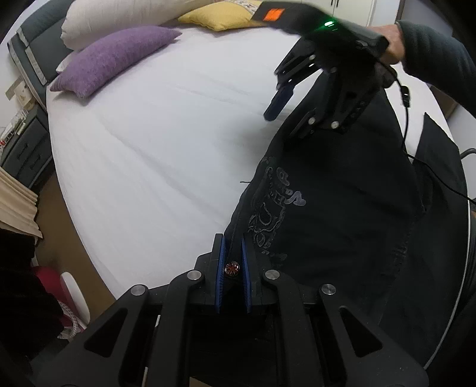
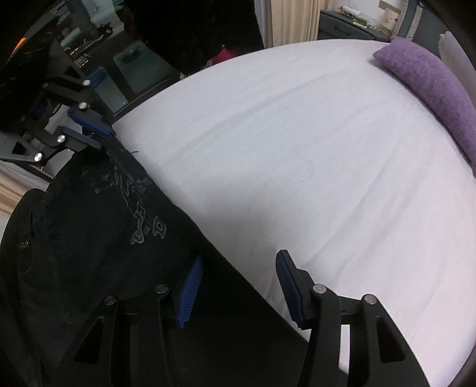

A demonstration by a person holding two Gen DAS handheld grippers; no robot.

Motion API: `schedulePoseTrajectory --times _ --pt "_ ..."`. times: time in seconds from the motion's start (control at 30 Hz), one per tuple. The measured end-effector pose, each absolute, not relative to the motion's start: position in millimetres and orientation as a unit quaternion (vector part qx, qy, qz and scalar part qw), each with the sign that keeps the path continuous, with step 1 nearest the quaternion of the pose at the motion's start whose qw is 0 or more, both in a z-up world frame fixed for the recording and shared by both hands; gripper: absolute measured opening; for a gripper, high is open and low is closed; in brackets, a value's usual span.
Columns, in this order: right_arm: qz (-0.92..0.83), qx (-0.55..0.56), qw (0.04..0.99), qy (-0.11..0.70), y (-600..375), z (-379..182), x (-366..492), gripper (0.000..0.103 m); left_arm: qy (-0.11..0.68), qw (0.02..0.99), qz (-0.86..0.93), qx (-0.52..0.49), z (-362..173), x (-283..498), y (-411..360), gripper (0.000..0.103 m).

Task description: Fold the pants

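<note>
Black pants point(image 1: 333, 214) with a faded grey print lie at the edge of a white bed point(image 1: 166, 143). My left gripper point(image 1: 233, 268) is shut on the pants' waist edge, next to a small red button. In the right wrist view the pants point(image 2: 113, 226) spread at lower left. My right gripper point(image 2: 238, 285) is open, its jaws straddling the pants' edge, one finger over the cloth, one over the sheet. In the left wrist view the right gripper point(image 1: 285, 116) hovers at the far end of the pants. The left gripper point(image 2: 98, 134) shows in the right wrist view.
A purple pillow point(image 1: 113, 56), a white pillow point(image 1: 113, 18) and a yellow pillow point(image 1: 220, 16) lie at the head of the bed. A nightstand point(image 1: 23, 148) and curtain stand beside it. A cable point(image 1: 410, 125) hangs from the right gripper.
</note>
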State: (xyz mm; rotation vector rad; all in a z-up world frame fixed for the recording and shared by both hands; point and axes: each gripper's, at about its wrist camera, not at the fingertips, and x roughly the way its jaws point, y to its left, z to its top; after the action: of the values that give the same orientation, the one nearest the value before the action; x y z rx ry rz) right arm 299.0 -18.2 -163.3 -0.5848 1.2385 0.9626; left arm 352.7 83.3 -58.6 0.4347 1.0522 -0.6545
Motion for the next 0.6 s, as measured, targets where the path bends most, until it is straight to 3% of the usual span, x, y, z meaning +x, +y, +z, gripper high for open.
schedulePoseTrajectory --times 0.1,0.13,0.3,0.6 --pt "0.428 -0.260 0.651 0.571 -16.2 -171.2 306.3 0.054 0.489 0.791 -0.306 0.203 -55.4 347.7 81.1 0.009" --pt "0.432 -0.256 0.643 0.579 -14.9 -172.6 308.8 0.043 0.490 0.791 -0.306 0.202 -55.2 347.5 83.9 0.009" --pt "0.436 -0.266 0.628 0.587 -20.5 -167.3 305.3 0.013 0.490 0.792 -0.305 0.198 -59.5 363.8 91.3 0.009" --pt "0.381 -0.222 0.674 0.593 -38.7 -130.2 285.4 0.008 0.477 0.801 -0.303 0.195 -42.1 342.3 90.4 0.009"
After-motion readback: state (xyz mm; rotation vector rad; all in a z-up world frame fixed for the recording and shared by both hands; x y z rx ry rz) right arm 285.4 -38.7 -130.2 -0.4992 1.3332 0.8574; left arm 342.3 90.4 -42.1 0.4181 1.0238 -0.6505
